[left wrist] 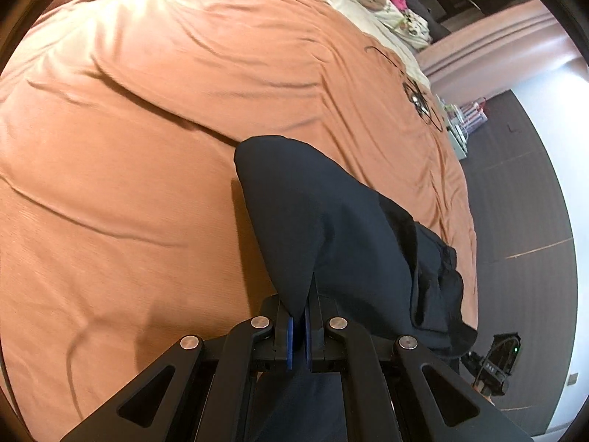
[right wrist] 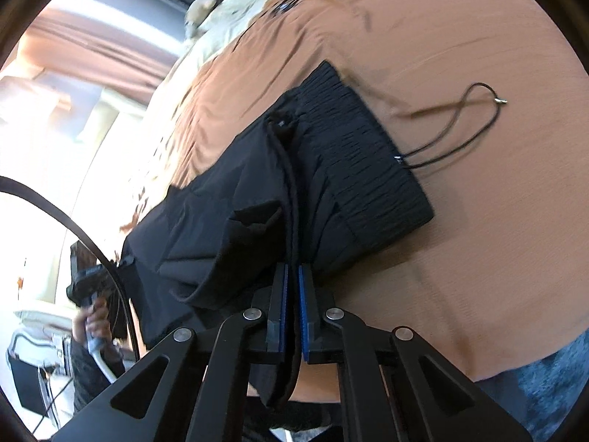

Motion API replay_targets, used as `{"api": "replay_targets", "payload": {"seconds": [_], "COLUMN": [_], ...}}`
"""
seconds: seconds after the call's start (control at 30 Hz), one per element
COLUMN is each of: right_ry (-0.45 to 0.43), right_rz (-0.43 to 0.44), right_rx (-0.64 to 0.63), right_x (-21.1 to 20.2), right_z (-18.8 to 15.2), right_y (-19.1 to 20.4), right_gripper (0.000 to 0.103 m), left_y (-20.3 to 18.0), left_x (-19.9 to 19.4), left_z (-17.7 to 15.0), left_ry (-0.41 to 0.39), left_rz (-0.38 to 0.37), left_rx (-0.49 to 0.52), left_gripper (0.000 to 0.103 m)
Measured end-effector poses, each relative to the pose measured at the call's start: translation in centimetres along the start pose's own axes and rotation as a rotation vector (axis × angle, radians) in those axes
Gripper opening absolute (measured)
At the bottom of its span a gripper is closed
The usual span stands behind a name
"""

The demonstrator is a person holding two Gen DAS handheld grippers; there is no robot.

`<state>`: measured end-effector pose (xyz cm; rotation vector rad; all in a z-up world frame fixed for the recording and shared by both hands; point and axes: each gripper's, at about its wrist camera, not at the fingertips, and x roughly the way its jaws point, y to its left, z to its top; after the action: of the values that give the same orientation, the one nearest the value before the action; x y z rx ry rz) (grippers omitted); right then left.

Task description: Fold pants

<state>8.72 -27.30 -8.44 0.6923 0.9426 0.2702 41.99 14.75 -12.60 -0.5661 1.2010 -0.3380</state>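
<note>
Dark navy pants [left wrist: 331, 228] lie on an orange bedspread [left wrist: 147, 147]. My left gripper [left wrist: 299, 316] is shut on a fold of the pants' fabric, which rises in a peak from between the blue pads. In the right wrist view the pants [right wrist: 257, 199] show their ribbed elastic waistband [right wrist: 368, 162] and a thin drawstring [right wrist: 460, 125] trailing onto the bedspread [right wrist: 478, 221]. My right gripper [right wrist: 292, 287] is shut on the pants' edge, with a dark seam of cloth running between its pads. The other hand-held gripper [right wrist: 88, 280] and a person's hand [right wrist: 92, 324] show at lower left.
A pale patterned blanket [left wrist: 386, 11] and pink items lie at the bed's far end. A thin black cord [left wrist: 419, 92] rests on the bedspread near its edge. Dark floor [left wrist: 515, 202] runs along the bed's right side. A blue-grey cloth [right wrist: 552, 375] sits at lower right.
</note>
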Motion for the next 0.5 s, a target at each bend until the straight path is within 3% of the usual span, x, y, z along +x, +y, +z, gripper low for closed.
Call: {"api": "replay_targets", "payload": {"seconds": [0.2,0.33,0.37,0.43,0.47,0.5], "right_ry": [0.047,0.037,0.025,-0.006,-0.019,-0.039], "right_rz": [-0.040,-0.055,-0.055,-0.063,-0.062,-0.058], "right_rx": [-0.067,-0.089,-0.092,-0.104,-0.107,-0.110], "right_x": [1.4,0.1,-0.5,-1.9,-2.5,-3.2], "right_z": [0.8,2.5,2.9,4.1,4.6,5.5], "right_y": [0.7,0.1,-0.2,-0.8,-1.0,-1.3], "right_gripper": [0.003,0.004,0.007,0.023,0.040,0.051], "left_y": [2.4,3.2,3.4,3.7,3.9,4.1], "left_x": [-0.5,0.0,0.3,0.6,0.7,0.6], "left_z": [2.1,1.8,1.6,1.1,0.8,0.4], "left_ry": [-0.019,0.010,0.016,0.028,0.029,0.028], "left_rz": [0.011,0.020,0.027,0.028,0.025,0.024], "left_rx": [-0.018,-0.023,-0.026,-0.033,-0.040,-0.046], "left_gripper": [0.004,0.004,0.008,0.018,0.028,0.032]}}
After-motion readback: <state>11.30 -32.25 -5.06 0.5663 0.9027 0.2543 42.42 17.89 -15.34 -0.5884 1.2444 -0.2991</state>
